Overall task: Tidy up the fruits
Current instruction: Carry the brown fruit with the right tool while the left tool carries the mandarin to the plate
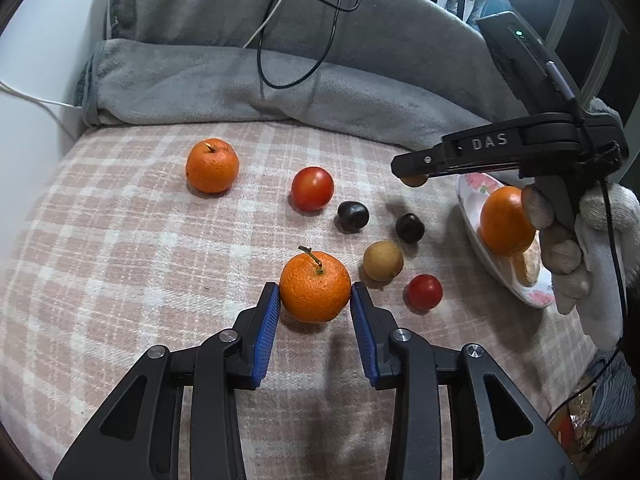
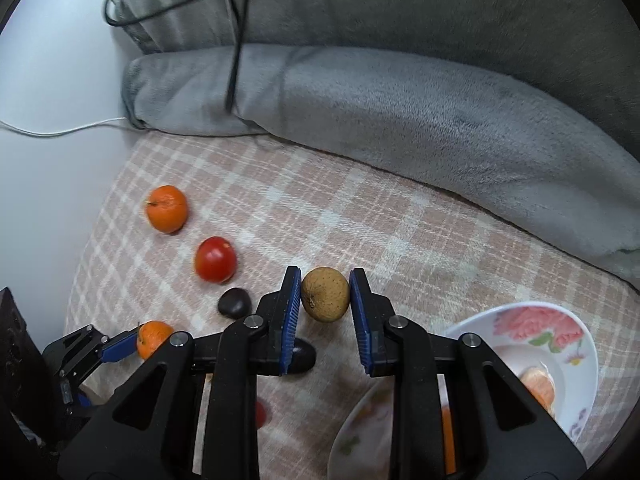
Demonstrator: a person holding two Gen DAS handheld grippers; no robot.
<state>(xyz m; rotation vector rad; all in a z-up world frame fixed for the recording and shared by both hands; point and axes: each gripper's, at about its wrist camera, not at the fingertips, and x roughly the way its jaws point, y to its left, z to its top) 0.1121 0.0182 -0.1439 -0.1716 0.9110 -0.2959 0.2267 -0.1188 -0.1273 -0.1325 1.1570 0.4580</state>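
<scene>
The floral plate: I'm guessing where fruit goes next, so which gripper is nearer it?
Right. The right gripper hangs just beside the floral plate; the left gripper sits farther across the blanket.

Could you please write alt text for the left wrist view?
The left hand-held gripper clamps a stemmed mandarin on a pink plaid blanket. Beyond it lie another mandarin, two tomatoes, dark fruits and a tan fruit; a floral plate sits right.
</scene>
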